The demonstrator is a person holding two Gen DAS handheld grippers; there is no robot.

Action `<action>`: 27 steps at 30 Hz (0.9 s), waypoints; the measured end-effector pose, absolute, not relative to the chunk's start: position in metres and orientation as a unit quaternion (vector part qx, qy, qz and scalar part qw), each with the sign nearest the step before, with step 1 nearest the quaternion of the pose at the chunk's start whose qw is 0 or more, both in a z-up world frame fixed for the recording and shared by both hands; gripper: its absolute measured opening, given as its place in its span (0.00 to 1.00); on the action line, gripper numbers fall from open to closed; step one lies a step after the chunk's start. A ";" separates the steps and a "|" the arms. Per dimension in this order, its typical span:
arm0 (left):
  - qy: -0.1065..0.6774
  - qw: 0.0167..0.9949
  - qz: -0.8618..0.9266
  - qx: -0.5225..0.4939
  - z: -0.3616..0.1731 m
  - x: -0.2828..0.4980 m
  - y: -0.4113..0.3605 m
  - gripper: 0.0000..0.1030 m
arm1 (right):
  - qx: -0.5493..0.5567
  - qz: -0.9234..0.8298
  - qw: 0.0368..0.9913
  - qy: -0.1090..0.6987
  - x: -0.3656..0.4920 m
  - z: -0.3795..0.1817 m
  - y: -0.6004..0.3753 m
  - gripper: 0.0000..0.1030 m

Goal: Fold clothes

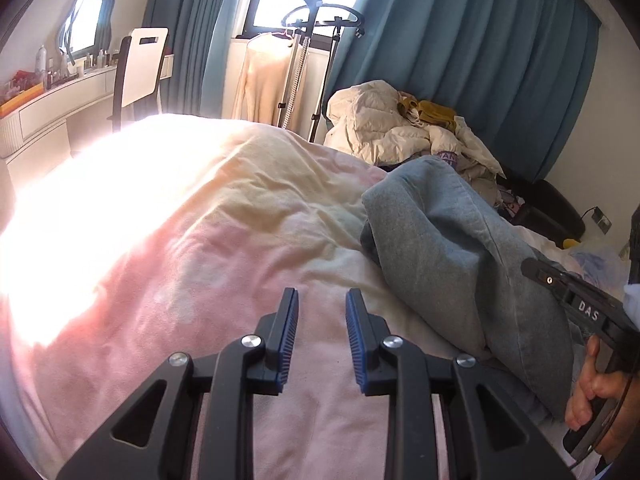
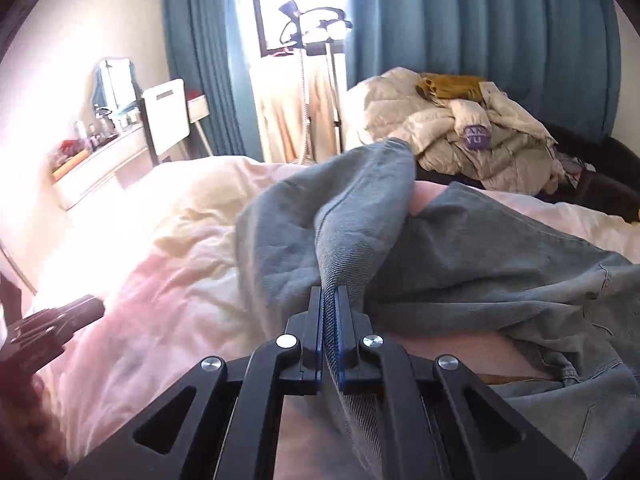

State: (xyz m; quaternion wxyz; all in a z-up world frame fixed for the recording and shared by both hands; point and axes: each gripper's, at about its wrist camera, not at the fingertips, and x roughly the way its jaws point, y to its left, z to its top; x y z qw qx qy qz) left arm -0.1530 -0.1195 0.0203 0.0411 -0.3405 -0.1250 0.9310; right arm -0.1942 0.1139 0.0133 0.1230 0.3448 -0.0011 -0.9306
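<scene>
1. The right gripper (image 2: 330, 312) is clenched on a fold of the grey-blue denim trousers (image 2: 460, 248), the cloth pinched flat between its blue ribbed pads and lifted off the bed.
2. The left gripper (image 1: 322, 320) hangs released above the pink and cream quilted duvet (image 1: 208, 240), with its jaws apart and nothing between them.
3. The trousers lie toward the right side of the bed, one leg raised and doubled over the rest, and the waistband end (image 2: 572, 364) is rumpled near the right gripper.
4. A heap of cream padded jackets (image 1: 404, 128) sits beyond on a dark seat, well apart from the trousers.
5. The step in hand looks like carrying the gripped leg across to lay it over its partner.
6. To do it well, keep the pinch firm and carry the cloth low and taut, so the seam lands along the other leg's edge.
7. The free left gripper could pin the lower layer, or take a second point on the same hem so that the fold stays square.
8. Let go only once the cloth rests flat; denim is heavy and may drag the duvet into ridges.
</scene>
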 end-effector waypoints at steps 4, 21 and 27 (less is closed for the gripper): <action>-0.127 0.044 0.935 -0.328 0.028 -0.145 -0.121 0.24 | 0.355 -0.919 0.171 -0.003 -0.145 0.014 0.084 0.03; -0.052 0.107 0.930 -0.347 0.003 -0.141 -0.059 0.24 | 0.461 -0.860 0.132 -0.173 -0.051 -0.056 0.122 0.33; -0.015 0.144 0.931 -0.336 -0.005 -0.118 -0.011 0.24 | 0.385 -0.904 -0.020 -0.183 -0.013 -0.011 0.206 0.41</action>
